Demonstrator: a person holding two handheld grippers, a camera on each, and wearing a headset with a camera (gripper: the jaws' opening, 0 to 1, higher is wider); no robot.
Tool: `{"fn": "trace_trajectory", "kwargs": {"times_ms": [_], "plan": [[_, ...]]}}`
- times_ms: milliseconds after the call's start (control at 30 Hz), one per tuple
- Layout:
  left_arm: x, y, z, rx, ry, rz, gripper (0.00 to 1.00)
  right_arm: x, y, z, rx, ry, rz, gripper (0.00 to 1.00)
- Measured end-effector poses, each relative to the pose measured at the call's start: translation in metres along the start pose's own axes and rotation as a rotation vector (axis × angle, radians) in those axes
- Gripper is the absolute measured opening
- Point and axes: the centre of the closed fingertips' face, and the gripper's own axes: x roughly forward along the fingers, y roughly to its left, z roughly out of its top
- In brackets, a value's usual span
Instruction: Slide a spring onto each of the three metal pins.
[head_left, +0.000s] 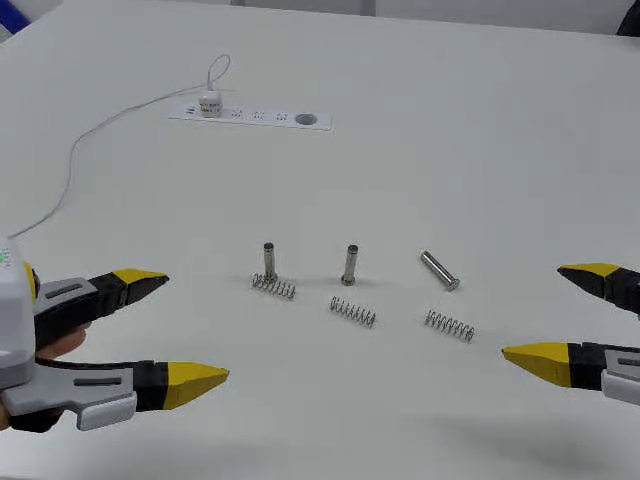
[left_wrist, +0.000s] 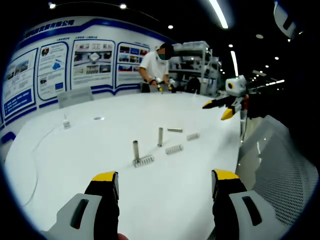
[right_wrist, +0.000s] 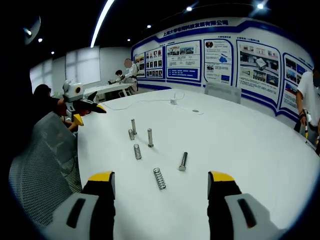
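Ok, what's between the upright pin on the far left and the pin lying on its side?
The other upright pin stands between the left pin and the lying pin, all three in one row, seen in the head view.

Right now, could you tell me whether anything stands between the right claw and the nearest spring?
Nothing visible does: bare table separates the open right claw from the rightmost spring, lying near the flat-lying pin.

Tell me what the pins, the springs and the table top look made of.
Pins: metal, probably steel, smooth and polished, grey with bright glints. Springs: thin coiled metal wire, silvery, with open turns visible. Table top: matte off-white, perhaps laminate or painted board. It gives only soft reflections, so this is uncertain.
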Motion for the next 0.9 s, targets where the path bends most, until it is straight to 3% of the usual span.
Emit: {"fn": "trace_trajectory", "kwargs": {"times_ms": [467,900], "plan": [[0.0,-0.001,0.0,0.0,-0.001,0.001,0.77,0.001,-0.003,0.002,0.0,0.011,0.001,0.75],[-0.001,-0.001,0.001,-0.002,-0.004,0.008,0.77,0.012,-0.009,0.011,-0.008,0.026,0.01,0.72]]}}
